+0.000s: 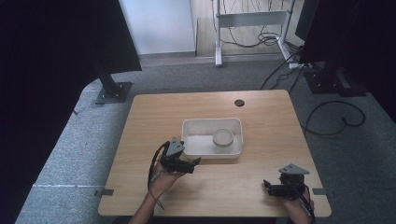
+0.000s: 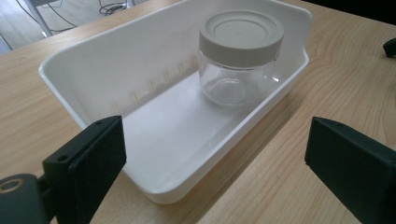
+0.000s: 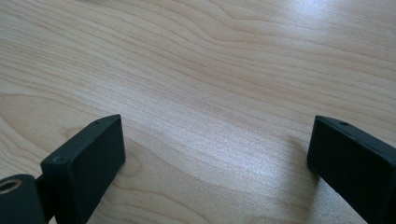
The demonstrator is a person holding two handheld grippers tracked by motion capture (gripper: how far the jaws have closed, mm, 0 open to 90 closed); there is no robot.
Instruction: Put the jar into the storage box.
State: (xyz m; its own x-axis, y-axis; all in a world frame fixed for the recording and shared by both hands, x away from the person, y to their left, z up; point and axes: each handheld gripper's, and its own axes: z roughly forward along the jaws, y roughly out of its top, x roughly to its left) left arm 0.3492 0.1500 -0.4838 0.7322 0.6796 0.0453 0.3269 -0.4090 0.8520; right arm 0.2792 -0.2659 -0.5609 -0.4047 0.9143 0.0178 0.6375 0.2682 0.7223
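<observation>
We've got the left gripper [image 1: 198, 160] jaws spread wide, empty, just off the white tray's [image 2: 60, 81] near-left corner, with the lidded clear jar [image 2: 240, 58] upright at the tray's far right end, so left's much nearer than the right gripper [image 1: 265, 184], also spread.

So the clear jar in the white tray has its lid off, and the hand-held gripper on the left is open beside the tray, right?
Not quite: the jar has its lid on, as the left gripper view shows. The rest holds: it stands in the white tray, and the left hand-held gripper is open beside it.
</observation>
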